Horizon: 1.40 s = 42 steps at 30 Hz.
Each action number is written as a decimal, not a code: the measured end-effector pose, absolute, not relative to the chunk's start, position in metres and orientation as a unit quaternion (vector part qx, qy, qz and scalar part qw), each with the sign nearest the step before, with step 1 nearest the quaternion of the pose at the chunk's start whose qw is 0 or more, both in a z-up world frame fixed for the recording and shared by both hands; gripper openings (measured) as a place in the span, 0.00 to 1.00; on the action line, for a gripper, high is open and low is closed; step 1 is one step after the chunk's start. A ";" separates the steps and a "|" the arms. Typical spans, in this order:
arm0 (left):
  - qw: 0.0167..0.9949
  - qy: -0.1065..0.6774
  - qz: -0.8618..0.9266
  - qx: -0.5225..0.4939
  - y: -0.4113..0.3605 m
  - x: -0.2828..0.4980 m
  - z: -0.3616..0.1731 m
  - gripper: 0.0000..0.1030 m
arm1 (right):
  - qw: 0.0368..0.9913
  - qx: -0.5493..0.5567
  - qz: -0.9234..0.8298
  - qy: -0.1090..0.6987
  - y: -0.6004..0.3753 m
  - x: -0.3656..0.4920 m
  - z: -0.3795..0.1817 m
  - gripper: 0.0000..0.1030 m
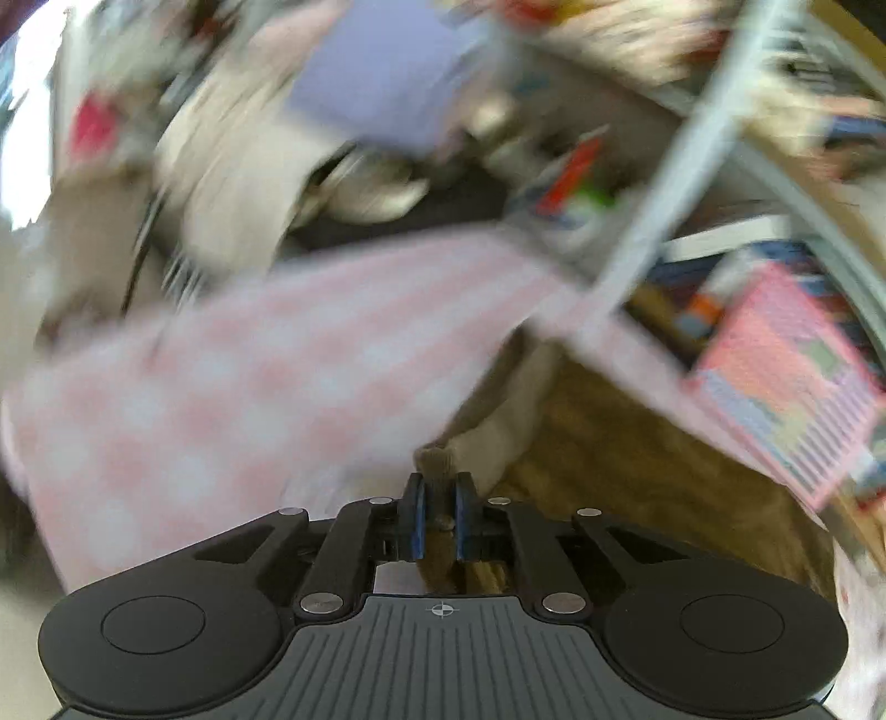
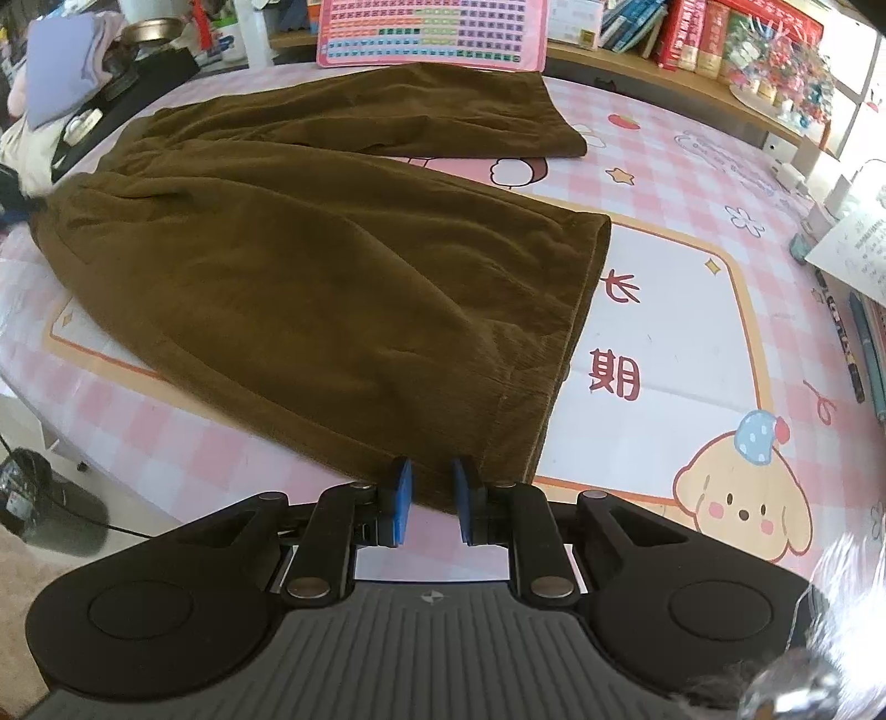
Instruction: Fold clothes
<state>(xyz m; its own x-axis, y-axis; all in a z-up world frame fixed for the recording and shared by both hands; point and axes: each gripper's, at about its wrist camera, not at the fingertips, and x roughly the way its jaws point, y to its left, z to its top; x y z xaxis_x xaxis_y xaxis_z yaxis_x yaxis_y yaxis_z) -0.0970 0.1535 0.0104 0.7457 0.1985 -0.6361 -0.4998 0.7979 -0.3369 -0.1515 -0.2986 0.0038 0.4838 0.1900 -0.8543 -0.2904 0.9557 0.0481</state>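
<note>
A pair of brown corduroy trousers (image 2: 310,260) lies spread on a pink checked table mat (image 2: 692,183), waist at the far left, two legs reaching right. My right gripper (image 2: 433,501) is open, its blue pads either side of the near leg's hem corner. The left wrist view is heavily blurred. My left gripper (image 1: 437,518) is shut on a fold of brown cloth (image 1: 609,459), which trails off to the right over the pink checked mat (image 1: 232,399).
A pink chart board (image 2: 432,33) and books (image 2: 703,39) stand on shelves at the back. Folded clothes (image 2: 61,72) pile at the far left. Pens (image 2: 864,343) and papers lie at the right edge. A dark bin (image 2: 33,498) stands on the floor, left.
</note>
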 end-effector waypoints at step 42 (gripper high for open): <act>0.919 0.387 -0.056 0.038 0.050 -0.137 0.021 0.65 | 0.890 0.032 0.028 0.454 -0.266 -0.180 0.027 0.29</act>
<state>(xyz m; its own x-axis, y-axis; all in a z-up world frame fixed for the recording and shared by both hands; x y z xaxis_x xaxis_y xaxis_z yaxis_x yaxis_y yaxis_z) -0.1367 0.0497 0.0206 0.6937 -0.0725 -0.7166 0.1318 0.9909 0.0272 -0.1800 -0.2661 0.0270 0.5870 0.0786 -0.8058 -0.0205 0.9964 0.0823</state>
